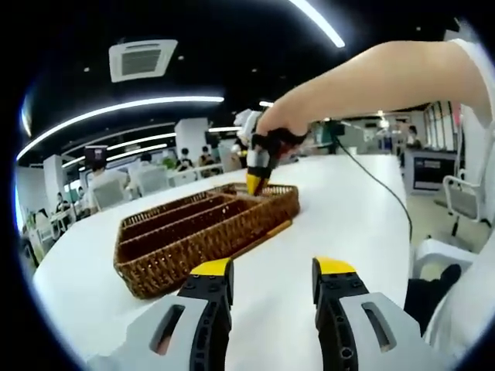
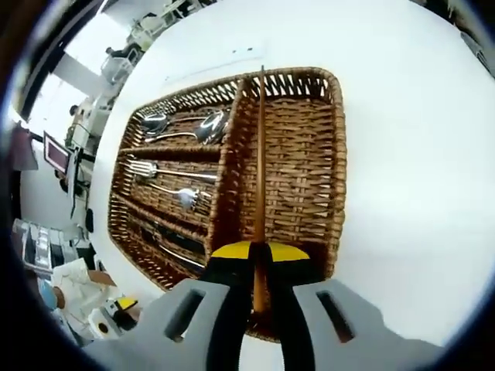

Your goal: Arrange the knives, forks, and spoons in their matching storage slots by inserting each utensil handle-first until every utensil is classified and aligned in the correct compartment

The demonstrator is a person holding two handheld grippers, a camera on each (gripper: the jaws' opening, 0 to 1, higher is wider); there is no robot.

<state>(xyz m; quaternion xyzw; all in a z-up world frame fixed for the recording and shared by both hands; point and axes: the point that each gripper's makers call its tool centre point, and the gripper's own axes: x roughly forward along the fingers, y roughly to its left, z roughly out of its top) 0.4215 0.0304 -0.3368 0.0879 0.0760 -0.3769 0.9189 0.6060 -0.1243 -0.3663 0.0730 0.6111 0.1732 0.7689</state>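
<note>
**Right gripper view: stick held over the wide compartment**

Right gripper view, right gripper (image 2: 253, 259): the fingers are pressed onto a thin brown stick (image 2: 260, 178), probably a chopstick, pinching it near one end. The stick runs forward from the fingers along the wide compartment of the basket (image 2: 334, 154), close to the divider that separates this compartment from the three narrower slots. Whether the stick's far end touches the basket floor cannot be told.

Slot contents, from this view:
- Spoons (image 2: 186, 128) lie in the top slot.
- Forks (image 2: 166, 182) lie in the middle slot.
- Dark-handled pieces, likely knives (image 2: 174, 243), lie in the bottom slot.

Left gripper view, left gripper (image 1: 271, 282): the fingers are spread and hold nothing. They hover above the white desk (image 1: 348, 209), well apart from the basket. The right gripper appears at the basket's far side, tip pointing down into it. A second brown stick (image 1: 267, 236) lies on the desk just beside the basket wall.

Step in hand, as judged: placing the stick in the wide compartment; the three utensil slots look sorted.

Next move calls for: lowering the stick flat, parallel to the divider, then releasing. The stick on the desk probably remains to be collected.
</note>
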